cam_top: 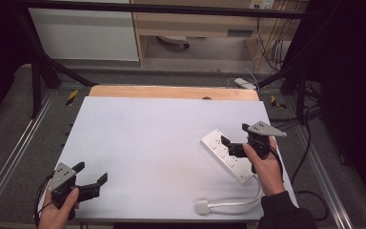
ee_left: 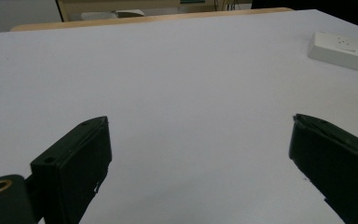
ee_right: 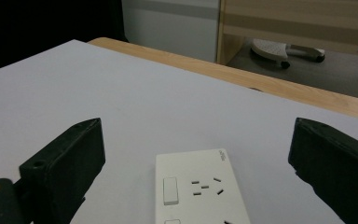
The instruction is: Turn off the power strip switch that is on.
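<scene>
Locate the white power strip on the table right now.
In the high view the white power strip lies flat and diagonal on the right side of the table, under the open right gripper, its cord's plug near the front edge.

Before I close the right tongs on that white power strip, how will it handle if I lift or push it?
The power strip looks like a stiff plastic bar lying flat, so it should lift without bending and hardly tip. Its smooth casing on the smooth white table would probably slide if pushed. The cord curls loosely to a plug; it is likely floppy and will drag behind.
</scene>
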Demonstrator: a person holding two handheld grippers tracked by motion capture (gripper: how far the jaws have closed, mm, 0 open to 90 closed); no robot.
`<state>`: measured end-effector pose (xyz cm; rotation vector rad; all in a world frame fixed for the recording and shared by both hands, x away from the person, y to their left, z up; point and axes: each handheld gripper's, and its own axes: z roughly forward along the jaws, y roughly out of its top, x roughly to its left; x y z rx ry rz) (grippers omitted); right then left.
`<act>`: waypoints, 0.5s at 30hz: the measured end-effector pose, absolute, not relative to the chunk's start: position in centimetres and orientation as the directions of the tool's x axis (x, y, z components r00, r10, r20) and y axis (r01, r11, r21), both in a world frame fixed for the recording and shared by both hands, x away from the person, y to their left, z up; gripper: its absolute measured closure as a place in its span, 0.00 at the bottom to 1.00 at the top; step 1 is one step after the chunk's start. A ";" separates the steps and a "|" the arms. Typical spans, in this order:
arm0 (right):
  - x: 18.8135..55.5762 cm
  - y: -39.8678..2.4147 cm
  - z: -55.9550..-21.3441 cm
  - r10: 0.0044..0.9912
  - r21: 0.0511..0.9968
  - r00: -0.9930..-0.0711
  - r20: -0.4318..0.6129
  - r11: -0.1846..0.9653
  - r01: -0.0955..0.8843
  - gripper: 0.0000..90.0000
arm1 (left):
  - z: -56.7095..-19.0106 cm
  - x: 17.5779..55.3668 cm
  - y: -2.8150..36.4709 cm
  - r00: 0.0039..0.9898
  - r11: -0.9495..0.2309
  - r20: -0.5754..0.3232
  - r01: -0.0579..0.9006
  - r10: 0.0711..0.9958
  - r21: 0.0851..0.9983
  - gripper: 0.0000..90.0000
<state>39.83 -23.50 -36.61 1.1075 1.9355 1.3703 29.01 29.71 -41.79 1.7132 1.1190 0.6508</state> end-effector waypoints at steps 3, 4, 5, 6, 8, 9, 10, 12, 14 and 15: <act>39.3 -23.9 -36.4 0.846 0.939 -0.532 0.044 0.147 0.312 0.04 | -41.8 29.0 29.7 0.440 -0.126 -0.063 0.389 0.896 0.913 0.06; 39.2 -24.1 -36.4 0.847 0.939 -0.529 0.041 0.148 0.311 0.03 | -41.8 29.0 29.7 0.440 -0.127 -0.063 0.388 0.896 0.913 0.06; 39.0 -24.2 -36.3 0.848 0.940 -0.528 0.040 0.148 0.308 0.03 | -41.8 29.0 29.7 0.440 -0.128 -0.062 0.389 0.896 0.912 0.06; 38.9 -24.3 -36.3 0.848 0.940 -0.528 0.040 0.147 0.307 0.04 | -41.8 29.0 29.7 0.441 -0.128 -0.062 0.388 0.896 0.913 0.06; 38.6 -24.5 -36.3 0.850 0.941 -0.526 0.039 0.145 0.304 0.04 | -41.8 29.0 29.7 0.441 -0.129 -0.062 0.389 0.895 0.912 0.06; 38.4 -24.6 -36.3 0.851 0.943 -0.525 0.038 0.143 0.300 0.04 | -41.8 29.0 29.7 0.441 -0.128 -0.062 0.388 0.895 0.913 0.06; 38.3 -24.7 -36.3 0.850 0.944 -0.526 0.040 0.141 0.300 0.04 | -41.8 29.0 29.7 0.441 -0.129 -0.062 0.388 0.895 0.913 0.06; 38.0 -24.9 -36.3 0.850 0.945 -0.526 0.038 0.141 0.295 0.05 | -41.8 29.0 29.7 0.443 -0.130 -0.061 0.388 0.894 0.913 0.06; 37.7 -25.1 -36.4 0.852 0.947 -0.522 0.027 0.146 0.286 0.05 | -41.8 29.0 29.7 0.444 -0.132 -0.059 0.387 0.894 0.912 0.06; 37.6 -25.2 -36.4 0.854 0.948 -0.520 0.024 0.145 0.282 0.05 | -41.8 29.0 29.7 0.444 -0.133 -0.058 0.387 0.894 0.912 0.06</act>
